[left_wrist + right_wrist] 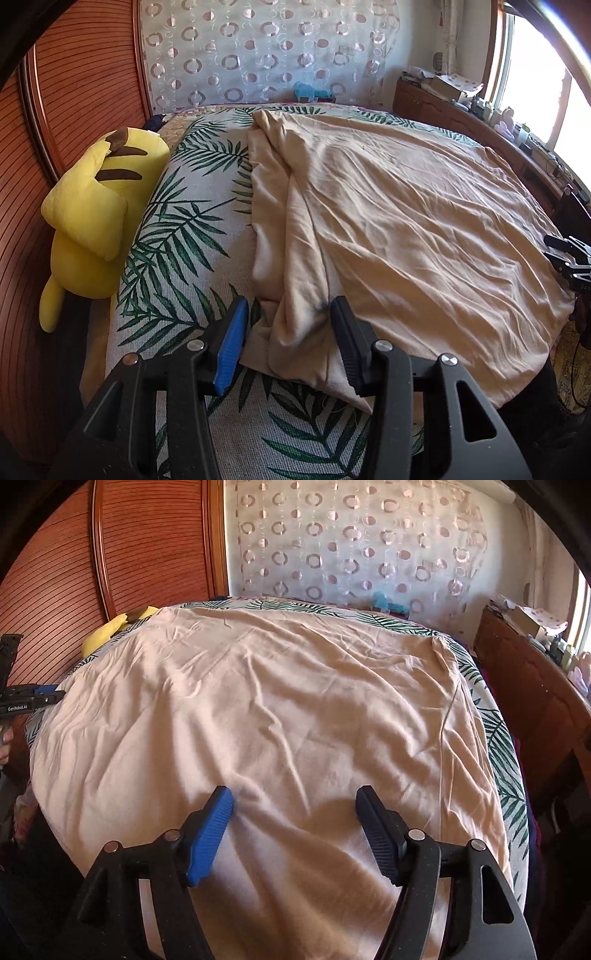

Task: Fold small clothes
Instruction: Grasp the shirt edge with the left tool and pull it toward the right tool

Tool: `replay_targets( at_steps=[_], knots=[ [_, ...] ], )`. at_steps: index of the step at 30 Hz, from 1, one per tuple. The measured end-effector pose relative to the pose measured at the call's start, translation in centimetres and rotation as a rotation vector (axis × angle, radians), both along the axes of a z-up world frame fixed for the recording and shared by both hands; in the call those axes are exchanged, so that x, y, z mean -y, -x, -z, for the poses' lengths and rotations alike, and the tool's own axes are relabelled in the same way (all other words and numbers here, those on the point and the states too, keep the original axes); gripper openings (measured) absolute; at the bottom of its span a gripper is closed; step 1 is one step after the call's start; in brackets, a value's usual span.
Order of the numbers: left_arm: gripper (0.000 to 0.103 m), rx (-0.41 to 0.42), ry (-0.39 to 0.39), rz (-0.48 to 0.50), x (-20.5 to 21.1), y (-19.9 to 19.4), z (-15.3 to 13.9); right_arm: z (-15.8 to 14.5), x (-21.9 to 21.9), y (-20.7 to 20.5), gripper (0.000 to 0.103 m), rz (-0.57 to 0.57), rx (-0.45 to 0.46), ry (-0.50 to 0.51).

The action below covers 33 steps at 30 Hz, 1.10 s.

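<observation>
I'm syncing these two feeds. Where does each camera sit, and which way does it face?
Left wrist: on the left gripper at the beige cloth's bunched left edge, facing the curtain; its fingers show.
Right wrist: on the right gripper over the cloth's near middle, facing likewise; fingers show.
Shared: cloth, curtain, yellow plush, each other's gripper.

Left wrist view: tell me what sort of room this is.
Most likely a bedroom: a bed in a leaf-print cover with beige cloth spread on it, a yellow plush toy alongside, and a patterned curtain behind.

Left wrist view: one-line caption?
Open left gripper straddles a bunched fold of beige cloth on the palm-leaf bedspread.
</observation>
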<state>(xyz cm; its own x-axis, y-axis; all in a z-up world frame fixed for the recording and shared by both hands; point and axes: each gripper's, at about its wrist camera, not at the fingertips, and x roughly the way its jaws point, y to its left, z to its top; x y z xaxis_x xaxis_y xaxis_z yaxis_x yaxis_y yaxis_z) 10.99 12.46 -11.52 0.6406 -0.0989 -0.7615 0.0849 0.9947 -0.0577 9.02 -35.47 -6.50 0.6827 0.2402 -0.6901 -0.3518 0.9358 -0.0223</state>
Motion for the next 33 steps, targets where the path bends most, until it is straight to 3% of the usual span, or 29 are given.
replay_targets(
  at_steps=[5, 7, 9, 10, 16, 20, 27, 33],
  knots=[
    [0.048, 0.012, -0.002, 0.006, 0.0, 0.1, 0.0, -0.1, -0.2, 0.0, 0.074, 0.009, -0.016, 0.011],
    [0.038, 0.019, 0.017, 0.02, 0.0, 0.2, -0.1, -0.2, -0.1, 0.0, 0.074, 0.007, -0.016, 0.012],
    [0.015, 0.02, 0.037, 0.042, 0.2, 0.2, -0.2, -0.3, 0.0, 0.1, 0.074, 0.008, -0.009, 0.012],
    [0.01, 0.017, 0.044, 0.056, 0.3, 0.2, -0.2, -0.3, 0.1, 0.1, 0.074, 0.014, -0.006, 0.009],
    [0.007, 0.05, 0.093, 0.084, 1.2, 0.1, -1.7, -0.9, 1.5, 1.2, 0.074, 0.071, 0.033, -0.028],
    [0.007, 0.107, 0.154, 0.118, 2.8, -0.1, -4.3, -1.7, 3.0, 2.1, 0.074, 0.098, 0.039, -0.079],
    [0.007, 0.19, 0.201, 0.262, 8.7, -2.1, -9.0, -3.2, 5.4, 3.7, 0.074, 0.151, 0.072, -0.088],
    [0.007, 0.211, 0.232, 0.378, 14.3, -4.2, -10.8, -3.7, 7.3, 4.8, 0.074, 0.181, 0.074, -0.119]
  ],
)
